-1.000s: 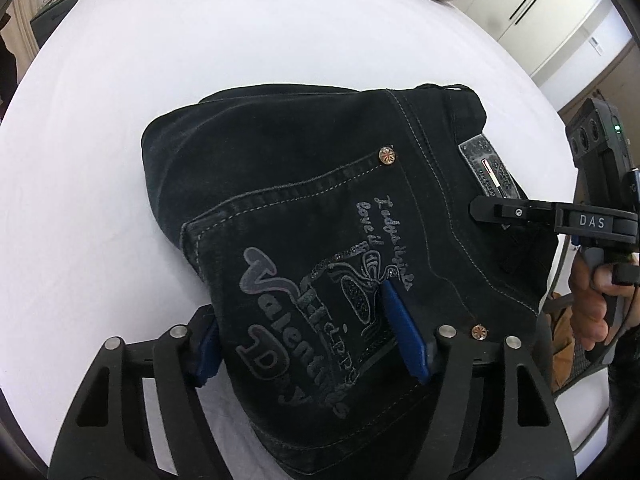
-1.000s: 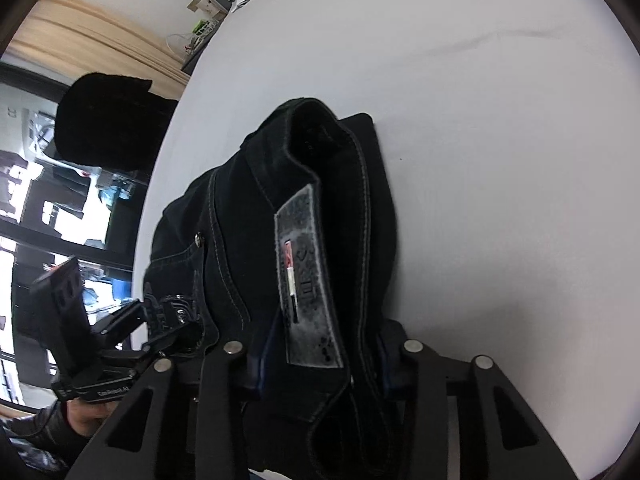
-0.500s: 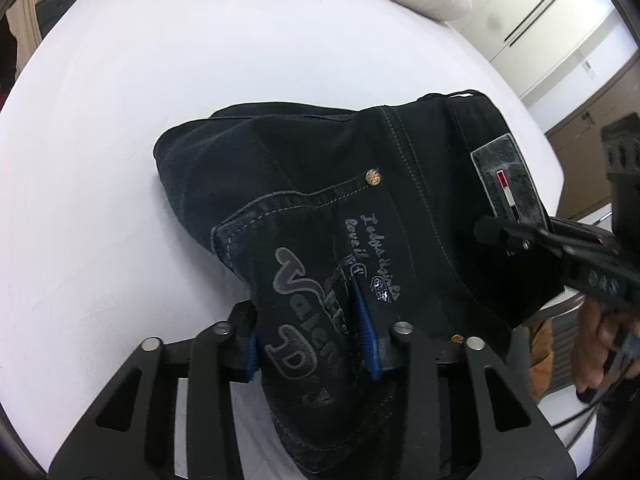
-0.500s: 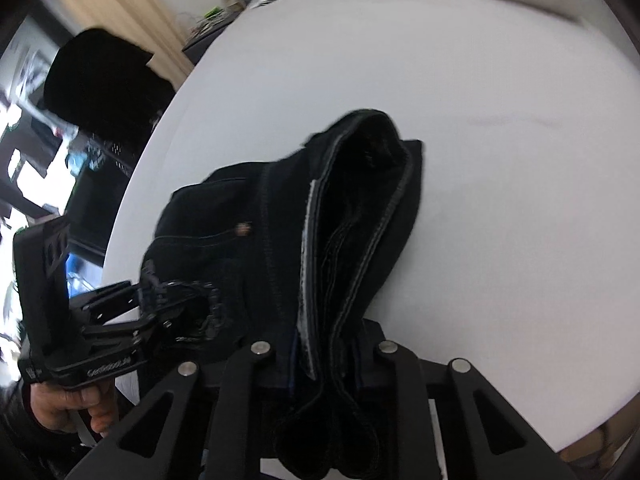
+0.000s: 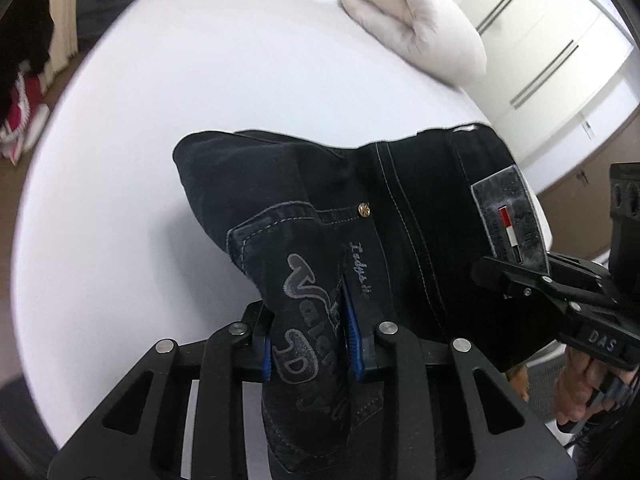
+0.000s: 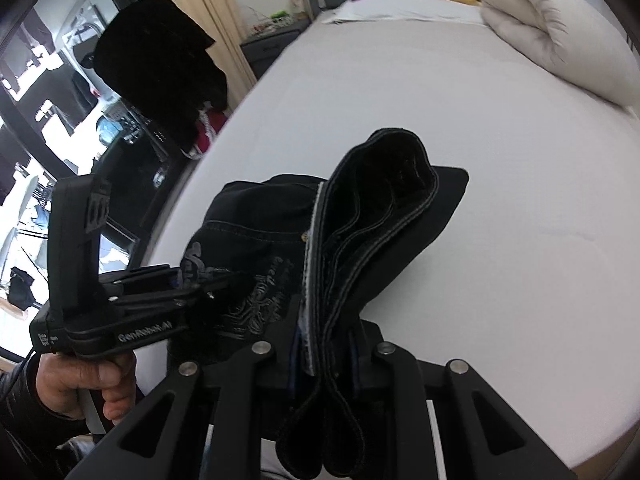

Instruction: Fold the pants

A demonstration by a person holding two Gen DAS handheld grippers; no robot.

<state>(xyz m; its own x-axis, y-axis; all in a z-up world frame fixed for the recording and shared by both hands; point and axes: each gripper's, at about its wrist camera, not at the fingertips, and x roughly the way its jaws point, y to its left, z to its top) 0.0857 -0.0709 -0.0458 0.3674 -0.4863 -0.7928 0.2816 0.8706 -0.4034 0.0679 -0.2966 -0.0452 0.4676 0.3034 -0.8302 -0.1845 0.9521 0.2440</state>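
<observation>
I have the folded black jeans lifted off the white bed, at centre frame in both views. My left gripper has its jaws clamped on the printed back pocket; my right gripper pinches the stacked waistband layers. Denim this thick feels heavy and floppy, not slippery, so I judge the bundle will sag between holds; gripping through every layer matters. The lower folds drop out of frame, and the hems are hidden.
</observation>
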